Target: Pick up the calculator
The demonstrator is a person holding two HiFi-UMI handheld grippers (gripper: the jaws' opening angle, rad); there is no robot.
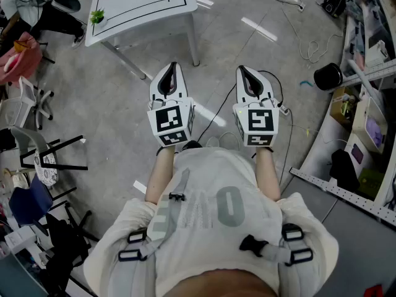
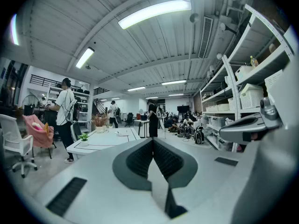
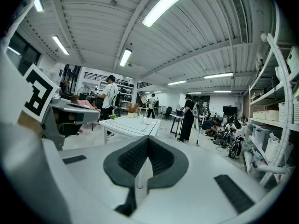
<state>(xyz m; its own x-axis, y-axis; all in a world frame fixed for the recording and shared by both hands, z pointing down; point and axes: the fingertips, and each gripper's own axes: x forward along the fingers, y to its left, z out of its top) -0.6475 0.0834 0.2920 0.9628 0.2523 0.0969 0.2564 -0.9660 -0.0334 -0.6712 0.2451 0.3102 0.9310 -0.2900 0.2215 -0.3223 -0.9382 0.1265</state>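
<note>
The left gripper [image 1: 172,67] and right gripper [image 1: 242,70] sit side by side, about level, over a grey concrete floor [image 1: 111,110]. Each has its pads pressed together with nothing between them. Ahead stands a white table [image 1: 139,17] edged with a black line, with 1 small potted plant [image 1: 97,16] at its corner. No view shows the calculator clearly, so its place and heading cannot be told. Farther off are shelving [image 3: 275,111] and standing people [image 3: 188,115].
</note>
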